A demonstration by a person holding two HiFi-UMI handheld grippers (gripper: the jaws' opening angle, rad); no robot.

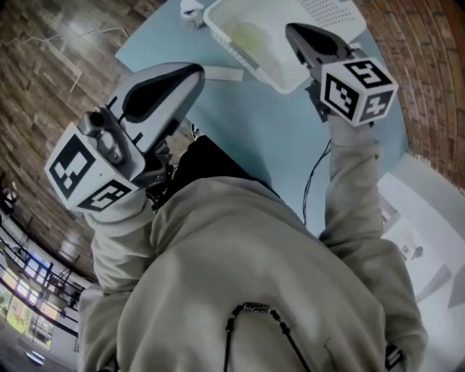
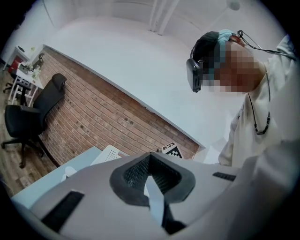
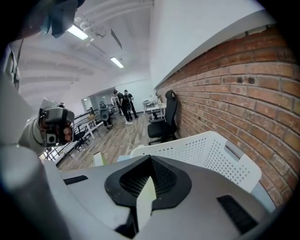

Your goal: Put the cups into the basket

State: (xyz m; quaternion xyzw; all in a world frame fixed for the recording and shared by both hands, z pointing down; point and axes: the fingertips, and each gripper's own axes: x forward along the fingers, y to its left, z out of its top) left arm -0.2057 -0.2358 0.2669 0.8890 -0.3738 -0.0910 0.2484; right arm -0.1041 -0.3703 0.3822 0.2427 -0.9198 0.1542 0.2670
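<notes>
left gripper (image 1: 190, 73): raised over the near-left part of the light blue worktop (image 1: 290, 145), well short of the basket. left gripper view: fingers (image 2: 117, 206) pressed together, nothing between them.

right gripper (image 1: 294, 30): held up at the near edge of the white perforated basket (image 1: 218, 25), tip over its rim, tilted downward. right gripper view: fingers (image 3: 206, 187) together, nothing between them; the basket wall shows just beyond the tip.

cup (image 1: 251, 38): pale yellow-green, inside the basket toward its left half. whether it stands upright or lies over i cannot tell from the head view.

small white thing (image 1: 192, 9): on the worktop just left of the basket's far corner, apart from both grippers. too small to tell if it is a cup.

basket sits at the far end of the worktop, close to the brick wall (image 3: 243, 93). thin black cable (image 1: 312, 182) runs across the worktop below the right gripper. black office chair (image 3: 164, 124) stands on the wood floor beside the wall.
</notes>
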